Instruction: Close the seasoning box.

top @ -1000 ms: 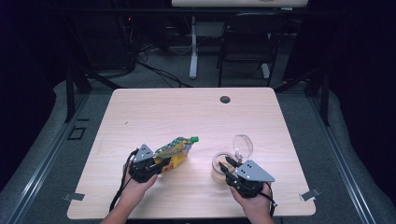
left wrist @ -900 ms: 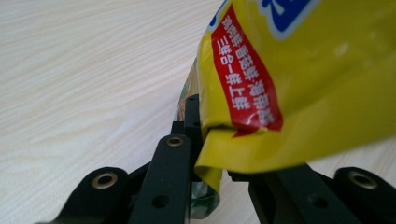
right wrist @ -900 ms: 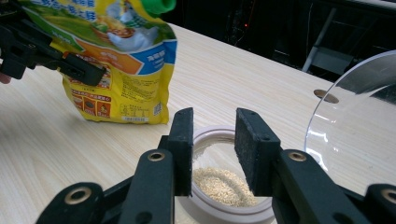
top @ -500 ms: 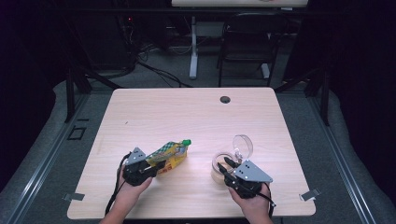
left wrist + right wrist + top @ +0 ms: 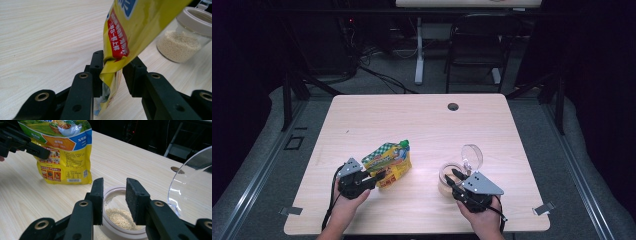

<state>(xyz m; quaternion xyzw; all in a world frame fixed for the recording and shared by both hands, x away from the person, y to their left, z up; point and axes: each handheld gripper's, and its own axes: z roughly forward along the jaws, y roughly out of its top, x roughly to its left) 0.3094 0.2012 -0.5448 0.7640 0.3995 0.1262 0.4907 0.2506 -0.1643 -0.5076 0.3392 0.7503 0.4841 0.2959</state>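
Your left gripper (image 5: 379, 176) pinches the yellow pouch (image 5: 388, 161) by its edge, standing it on the bench (image 5: 412, 120); your right gripper (image 5: 113, 197), jaws spread, straddles the open jar's (image 5: 117, 220) rim to steady it.

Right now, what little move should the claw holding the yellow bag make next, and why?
Probably carry the yellow bag sideways toward the open jar. The left claw pinches the bag's edge, but it's off to the jar's side, and the right claw sits at the jar's rim, lid flipped open.
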